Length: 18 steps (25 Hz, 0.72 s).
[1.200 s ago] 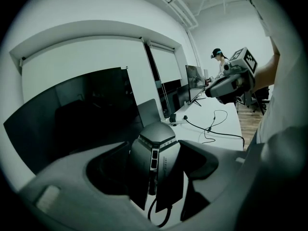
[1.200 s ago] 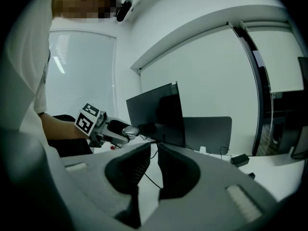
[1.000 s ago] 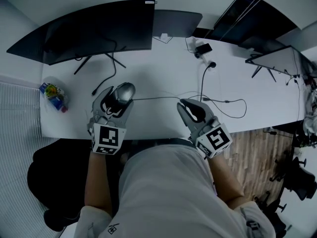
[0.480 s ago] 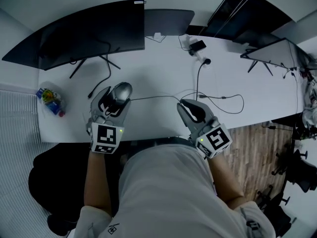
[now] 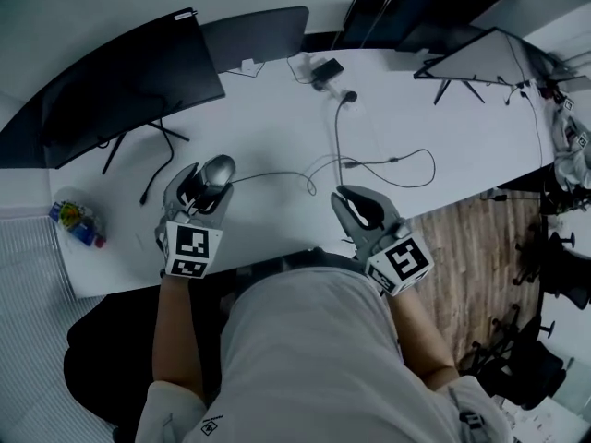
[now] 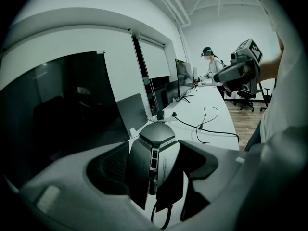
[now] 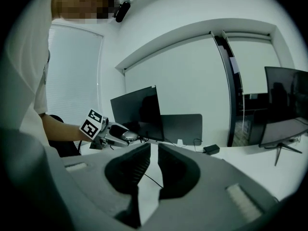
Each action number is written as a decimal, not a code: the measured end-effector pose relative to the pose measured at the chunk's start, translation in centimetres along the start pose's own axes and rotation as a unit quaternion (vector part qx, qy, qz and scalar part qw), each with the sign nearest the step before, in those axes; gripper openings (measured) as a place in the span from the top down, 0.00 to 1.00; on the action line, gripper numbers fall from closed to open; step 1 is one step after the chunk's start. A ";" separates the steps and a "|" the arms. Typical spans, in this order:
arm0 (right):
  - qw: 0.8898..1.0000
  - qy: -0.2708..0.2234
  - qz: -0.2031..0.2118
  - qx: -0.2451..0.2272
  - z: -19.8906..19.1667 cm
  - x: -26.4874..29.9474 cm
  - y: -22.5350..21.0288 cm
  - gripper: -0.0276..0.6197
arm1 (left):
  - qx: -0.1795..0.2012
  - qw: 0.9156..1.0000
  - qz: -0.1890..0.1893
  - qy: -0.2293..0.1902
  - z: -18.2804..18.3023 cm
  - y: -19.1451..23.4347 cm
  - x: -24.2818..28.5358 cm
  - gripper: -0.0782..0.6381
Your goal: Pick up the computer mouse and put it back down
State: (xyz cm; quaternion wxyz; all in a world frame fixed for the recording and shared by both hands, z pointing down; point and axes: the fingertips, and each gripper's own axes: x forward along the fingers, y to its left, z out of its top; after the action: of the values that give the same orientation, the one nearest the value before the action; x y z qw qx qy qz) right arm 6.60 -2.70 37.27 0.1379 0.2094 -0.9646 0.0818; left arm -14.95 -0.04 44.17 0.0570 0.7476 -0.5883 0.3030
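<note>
A silver and black computer mouse (image 5: pixel 212 175) is clamped between the jaws of my left gripper (image 5: pixel 203 187), over the white desk (image 5: pixel 277 137) near its front left. In the left gripper view the mouse (image 6: pixel 154 158) fills the gap between the dark pads, tilted, with its cable looping below. The mouse's thin cable (image 5: pixel 277 175) runs right across the desk. My right gripper (image 5: pixel 362 209) hovers at the desk's front edge with its jaws nearly together and nothing between them. From the right gripper view the left gripper with the mouse (image 7: pixel 126 136) shows at the left.
A dark curved monitor (image 5: pixel 120 86) stands at the back left, a laptop (image 5: pixel 254 33) behind the middle. A black cable (image 5: pixel 388 164) with a small adapter (image 5: pixel 325 70) lies right of centre. A colourful packet (image 5: pixel 74 221) sits at the far left. Another monitor (image 5: pixel 489 58) stands at the right.
The head view has swung, so the whole desk appears turned and shifted. My left gripper keeps its hold on the mouse; the right gripper stays in place.
</note>
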 end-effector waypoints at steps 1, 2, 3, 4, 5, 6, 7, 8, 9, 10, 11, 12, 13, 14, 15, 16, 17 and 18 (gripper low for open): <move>1.000 0.001 -0.008 0.002 -0.2 -0.5 -0.4 0.88 | -0.001 1.000 -0.007 0.002 -0.1 -0.3 0.7 0.43; 1.000 0.003 -0.016 0.005 -0.4 -0.9 -0.8 0.88 | -0.001 1.000 -0.013 0.005 -0.2 -0.5 1.4 0.43; 1.000 0.005 -0.024 0.007 -0.6 -1.4 -1.1 0.88 | -0.002 1.000 -0.019 0.007 -0.3 -0.7 2.1 0.43; 0.999 0.007 -0.032 0.009 -0.8 -1.8 -1.5 0.88 | -0.001 1.000 -0.025 0.009 -0.5 -1.0 2.8 0.43; 0.999 0.010 -0.040 0.012 -1.0 -2.2 -1.9 0.88 | 0.000 0.999 -0.031 0.011 -0.6 -1.2 3.5 0.43; 0.999 0.013 -0.048 0.014 -1.2 -2.6 -2.2 0.88 | 0.001 0.999 -0.037 0.013 -0.8 -1.4 4.2 0.43; 0.998 0.015 -0.055 0.016 -1.4 -3.0 -2.5 0.88 | 0.002 0.999 -0.043 0.015 -1.0 -1.6 4.9 0.43; 0.998 0.017 -0.063 0.018 -1.6 -3.4 -2.8 0.88 | 0.003 0.999 -0.049 0.018 -1.2 -1.8 5.6 0.43; 0.997 0.019 -0.070 0.019 -1.7 -3.8 -3.1 0.88 | 0.002 0.998 -0.054 0.022 -1.6 -2.1 6.2 0.43; 0.997 0.021 -0.078 0.021 -1.9 -4.2 -3.4 0.88 | 0.000 0.998 -0.060 0.028 -2.0 -2.3 6.9 0.43; 0.996 0.024 -0.085 0.023 -2.1 -4.6 -3.7 0.88 | -0.002 0.997 -0.066 0.034 -2.5 -2.5 7.6 0.43; 0.995 0.026 -0.092 0.024 -2.2 -5.0 -3.9 0.88 | -0.003 0.997 -0.071 0.038 -3.0 -2.8 8.2 0.43; 0.994 0.029 -0.099 0.026 -2.4 -5.3 -4.1 0.88 | -0.003 0.996 -0.075 0.039 -3.2 -3.0 8.8 0.43; 0.994 0.031 -0.105 0.027 -2.6 -5.7 -4.3 0.88 | -0.002 0.996 -0.079 0.037 -3.3 -3.1 9.5 0.43; 0.993 0.034 -0.111 0.029 -2.7 -6.0 -4.5 0.88 | -0.003 0.996 -0.082 0.036 -3.4 -3.2 10.1 0.43; 0.992 0.036 -0.116 0.030 -2.9 -6.2 -4.7 0.88 | -0.004 0.996 -0.085 0.036 -3.6 -3.3 10.7 0.43; 0.991 0.039 -0.122 0.032 -3.0 -6.5 -4.9 0.88 | -0.005 0.995 -0.089 0.039 -3.9 -3.5 11.2 0.43; 0.990 0.041 -0.128 0.033 -3.1 -6.8 -5.1 0.88 | -0.005 0.995 -0.092 0.042 -4.2 -3.6 11.8 0.43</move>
State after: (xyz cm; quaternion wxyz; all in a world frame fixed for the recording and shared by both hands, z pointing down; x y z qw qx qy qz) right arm 15.38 -4.01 38.68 0.1800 0.3317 -0.9202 0.1038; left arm -11.81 -7.06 54.67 0.1130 0.7851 -0.5154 0.3243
